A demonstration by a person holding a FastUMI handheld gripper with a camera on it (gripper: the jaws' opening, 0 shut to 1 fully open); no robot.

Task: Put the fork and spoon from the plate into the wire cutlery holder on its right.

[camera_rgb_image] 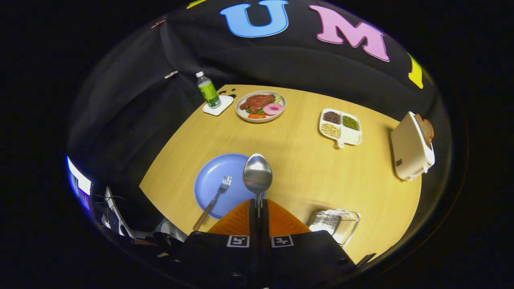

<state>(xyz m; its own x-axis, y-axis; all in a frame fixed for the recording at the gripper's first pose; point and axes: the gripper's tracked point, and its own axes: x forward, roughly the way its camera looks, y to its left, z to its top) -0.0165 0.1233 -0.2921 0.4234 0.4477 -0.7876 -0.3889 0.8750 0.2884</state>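
Note:
My gripper [259, 202] is shut on the spoon's handle, its two orange fingers [237, 222] pressed together. The spoon [257, 175] stands out ahead of the fingertips, bowl up, held high above the table. Below it lies the blue plate [213, 182], to the left of the fingers. The fork [215, 198] rests on the plate with its wooden handle hanging over the near rim. The wire cutlery holder [335, 224] stands on the table just right of the fingers, near the table's front edge.
On the wooden table [305, 168] beyond the plate: a plate of food [261, 106], a green bottle [208, 90] on a white coaster, and a white divided dish [340, 127] of grains. A white toaster [411, 146] stands at the far right edge.

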